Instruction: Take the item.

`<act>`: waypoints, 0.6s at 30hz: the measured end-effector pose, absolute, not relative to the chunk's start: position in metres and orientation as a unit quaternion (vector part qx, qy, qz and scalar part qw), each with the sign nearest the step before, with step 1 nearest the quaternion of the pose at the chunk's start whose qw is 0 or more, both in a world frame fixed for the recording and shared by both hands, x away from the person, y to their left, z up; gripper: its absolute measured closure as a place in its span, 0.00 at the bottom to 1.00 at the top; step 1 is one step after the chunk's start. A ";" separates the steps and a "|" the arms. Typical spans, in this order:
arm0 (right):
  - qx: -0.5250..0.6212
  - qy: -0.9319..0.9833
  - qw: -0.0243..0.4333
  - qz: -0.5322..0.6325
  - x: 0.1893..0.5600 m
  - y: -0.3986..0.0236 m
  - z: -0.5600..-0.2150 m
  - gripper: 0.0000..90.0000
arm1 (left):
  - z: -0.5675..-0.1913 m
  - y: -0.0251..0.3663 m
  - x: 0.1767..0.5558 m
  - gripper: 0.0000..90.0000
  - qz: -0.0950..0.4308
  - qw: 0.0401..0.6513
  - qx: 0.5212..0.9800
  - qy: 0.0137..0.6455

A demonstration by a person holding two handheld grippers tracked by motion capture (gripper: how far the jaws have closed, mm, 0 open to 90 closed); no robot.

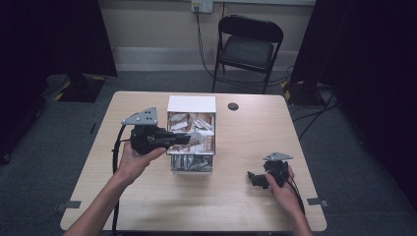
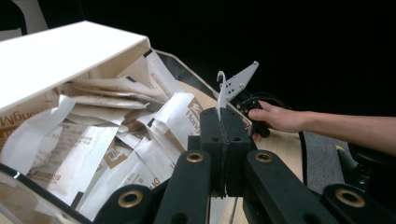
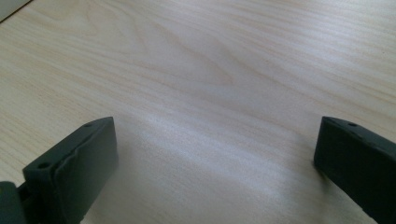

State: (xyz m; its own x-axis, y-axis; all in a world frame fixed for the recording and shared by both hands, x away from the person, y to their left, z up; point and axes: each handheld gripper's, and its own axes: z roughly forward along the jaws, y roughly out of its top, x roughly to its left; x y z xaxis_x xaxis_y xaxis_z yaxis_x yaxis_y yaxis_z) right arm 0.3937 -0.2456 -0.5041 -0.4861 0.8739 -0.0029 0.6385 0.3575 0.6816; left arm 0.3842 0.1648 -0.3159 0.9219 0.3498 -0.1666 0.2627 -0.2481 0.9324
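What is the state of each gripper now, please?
Left gripper: closed on a thin white packet over the box.
Right gripper: open, holding nothing, above the table.

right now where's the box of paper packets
In the high view the box of paper packets sits mid-table, slightly left of centre, with the left tongs over its open top and the right tongs apart, near the right edge.

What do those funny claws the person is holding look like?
Each claw, left and right, is black with two chunky flat jaws. Brass-coloured rings mark the joints. A grey three-cornered plate with small holes sits on top, and a black cable trails from it. The forearms are bare, with no sleeves.
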 end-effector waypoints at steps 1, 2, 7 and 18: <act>0.471 0.802 0.187 0.315 0.394 -0.246 -0.504 0.00 | -0.314 0.165 0.383 1.00 0.039 0.583 0.788 0.193; 0.471 0.802 0.187 0.315 0.394 -0.246 -0.504 0.00 | -0.313 0.166 0.383 1.00 0.039 0.585 0.787 0.192; 0.471 0.802 0.187 0.315 0.394 -0.246 -0.504 0.00 | -0.304 0.165 0.375 1.00 0.044 0.596 0.781 0.185; 0.471 0.802 0.187 0.315 0.394 -0.246 -0.504 0.00 | -0.293 0.174 0.368 1.00 0.060 0.609 0.770 0.181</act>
